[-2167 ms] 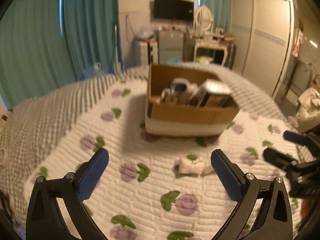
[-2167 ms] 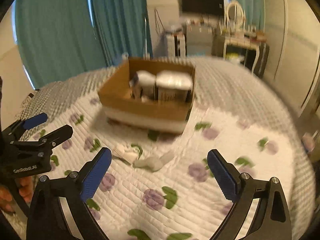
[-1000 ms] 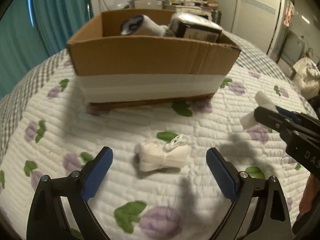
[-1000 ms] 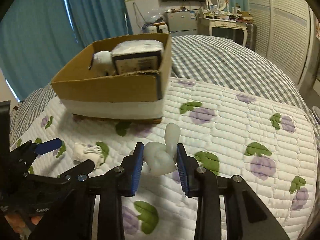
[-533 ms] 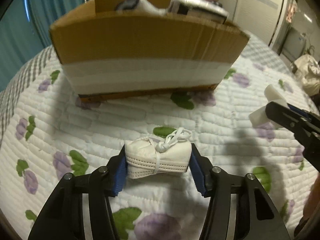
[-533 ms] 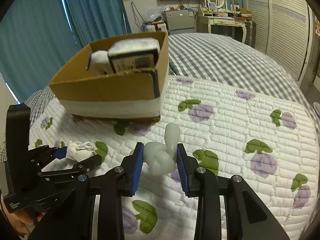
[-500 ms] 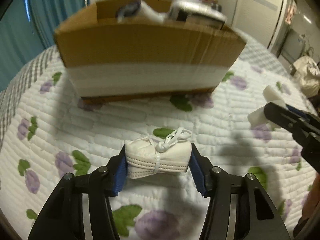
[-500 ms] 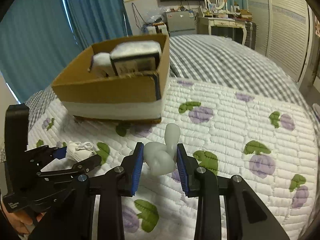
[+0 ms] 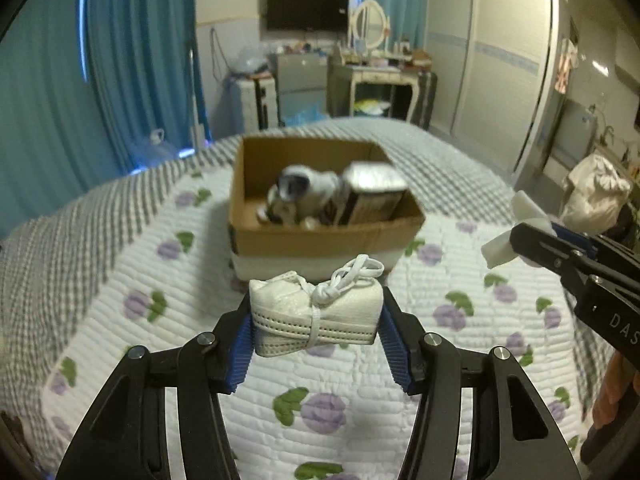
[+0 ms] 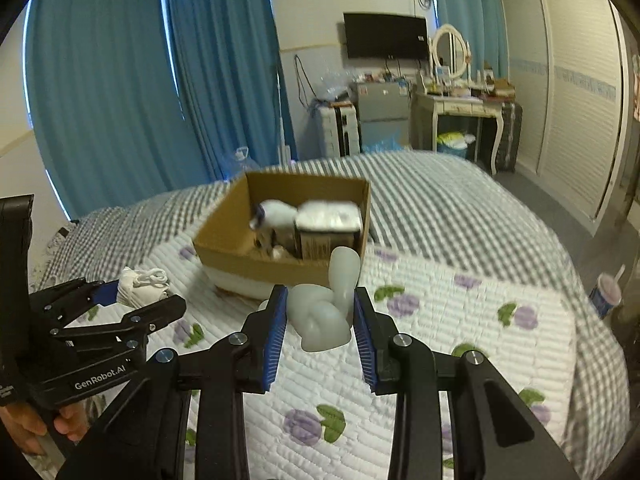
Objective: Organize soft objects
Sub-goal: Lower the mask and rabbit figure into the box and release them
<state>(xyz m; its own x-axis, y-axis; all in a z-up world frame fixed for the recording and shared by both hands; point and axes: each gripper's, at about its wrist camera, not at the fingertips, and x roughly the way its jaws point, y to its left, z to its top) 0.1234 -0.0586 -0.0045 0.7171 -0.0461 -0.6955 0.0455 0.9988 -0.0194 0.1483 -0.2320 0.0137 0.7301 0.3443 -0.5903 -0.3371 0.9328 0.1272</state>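
My left gripper (image 9: 316, 326) is shut on a folded white face mask bundle (image 9: 316, 316) tied with its straps, held above the quilt in front of the cardboard box (image 9: 320, 236). My right gripper (image 10: 318, 322) is shut on a knotted pale glove (image 10: 326, 308), also raised, in front of the cardboard box (image 10: 280, 268). The box holds a rolled white sock (image 9: 300, 184) and a wrapped dark packet (image 9: 372, 196). The right gripper with the glove (image 9: 504, 240) shows at the right edge of the left wrist view; the left gripper with the mask (image 10: 144, 284) shows at the left of the right wrist view.
The box stands on a white quilt with purple flowers (image 9: 460, 312) over a grey checked bedspread (image 10: 440, 208). Blue curtains (image 10: 120, 100), a dressing table (image 10: 460, 120) and a wardrobe (image 9: 492, 64) lie beyond the bed. A cup (image 10: 606, 296) stands off the right side.
Both grippers have lifted up and back with their loads: the box now sits lower and farther, its inside visible. The mask left the quilt.
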